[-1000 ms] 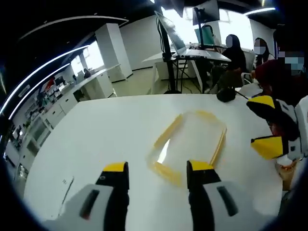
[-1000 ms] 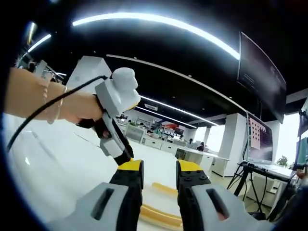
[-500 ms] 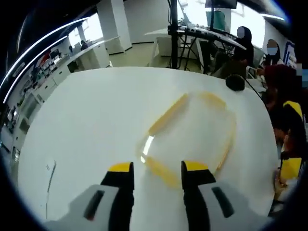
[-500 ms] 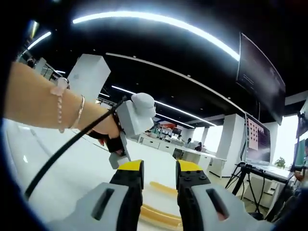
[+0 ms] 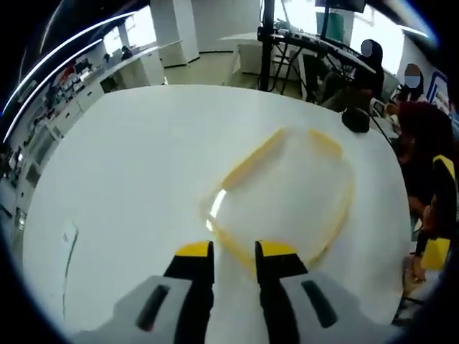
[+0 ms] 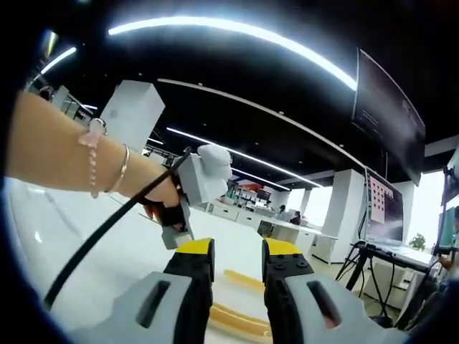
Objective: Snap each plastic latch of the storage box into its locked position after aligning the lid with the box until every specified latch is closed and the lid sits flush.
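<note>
Storage box (image 5: 287, 193): clear, with yellow latches along its sides; sits flat on the white worktop (image 5: 129, 165), right of centre in the left gripper view.
Near latch (image 5: 237, 247): yellow strip on the box edge closest to the left tongs, just beyond their tips.
Left tongs (image 5: 234, 251): yellow-tipped jaws nearly pressed together, a slim gap between them, nothing pinched; poised over the box's near edge.
Right tongs (image 6: 238, 259): low over the box rim, jaws narrowly apart, gripping nothing; yellow latch strips (image 6: 233, 319) visible below them.
Arm (image 6: 64, 154): person's forearm with bracelets, reaching in from the left of the right gripper view.
Surroundings: seated people (image 5: 423, 143) at the worktop's far right edge.
</note>
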Demonstrator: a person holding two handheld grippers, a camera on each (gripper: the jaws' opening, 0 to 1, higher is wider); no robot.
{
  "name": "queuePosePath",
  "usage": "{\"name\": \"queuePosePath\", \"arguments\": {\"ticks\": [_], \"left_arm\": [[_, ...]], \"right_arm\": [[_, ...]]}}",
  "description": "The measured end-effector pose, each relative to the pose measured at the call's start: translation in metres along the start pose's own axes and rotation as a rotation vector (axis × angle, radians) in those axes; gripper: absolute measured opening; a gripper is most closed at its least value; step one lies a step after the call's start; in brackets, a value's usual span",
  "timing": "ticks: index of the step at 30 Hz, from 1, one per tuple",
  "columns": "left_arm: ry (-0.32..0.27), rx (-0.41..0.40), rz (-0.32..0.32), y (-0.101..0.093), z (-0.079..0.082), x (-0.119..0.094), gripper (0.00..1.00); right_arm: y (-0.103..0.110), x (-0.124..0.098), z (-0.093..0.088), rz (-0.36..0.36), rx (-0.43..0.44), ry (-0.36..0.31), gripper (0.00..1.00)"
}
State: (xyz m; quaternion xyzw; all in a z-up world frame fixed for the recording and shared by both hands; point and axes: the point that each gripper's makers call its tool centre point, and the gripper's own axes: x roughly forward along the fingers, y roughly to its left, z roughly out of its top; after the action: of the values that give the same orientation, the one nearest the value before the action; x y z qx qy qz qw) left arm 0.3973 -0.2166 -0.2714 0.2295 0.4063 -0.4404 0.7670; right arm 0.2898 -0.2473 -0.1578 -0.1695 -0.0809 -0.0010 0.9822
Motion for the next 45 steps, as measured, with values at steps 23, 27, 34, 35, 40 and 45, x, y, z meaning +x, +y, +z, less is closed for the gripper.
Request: {"name": "queuePosePath", "arguments": {"ticks": [23,27,34,35,40,45], "left_arm": [[0.075,-0.109,0.016,0.007,-0.01,-0.008,0.02],[0.073,-0.093,0.026,0.008,-0.012,-0.01,0.02],[0.041,-0.103,0.048,0.017,-0.018,-0.014,0.02],[0.035,-0.107,0.052,0.018,-0.019,-0.015,0.02],[0.017,-0.126,0.06,0.023,-0.022,-0.017,0.02],[0.005,-0.138,0.07,0.027,-0.025,-0.019,0.02]], "right_arm": [[0.0,-0.001,0.003,0.005,-0.009,0.008,0.26],[0.001,0.0,0.002,0.006,-0.007,0.014,0.26],[-0.006,0.001,-0.002,-0.01,0.027,0.025,0.24],[-0.008,0.001,-0.003,-0.014,0.038,0.028,0.24],[-0.014,0.001,-0.007,-0.023,0.076,0.037,0.23],[-0.019,0.002,-0.012,-0.033,0.09,0.059,0.23]]}}
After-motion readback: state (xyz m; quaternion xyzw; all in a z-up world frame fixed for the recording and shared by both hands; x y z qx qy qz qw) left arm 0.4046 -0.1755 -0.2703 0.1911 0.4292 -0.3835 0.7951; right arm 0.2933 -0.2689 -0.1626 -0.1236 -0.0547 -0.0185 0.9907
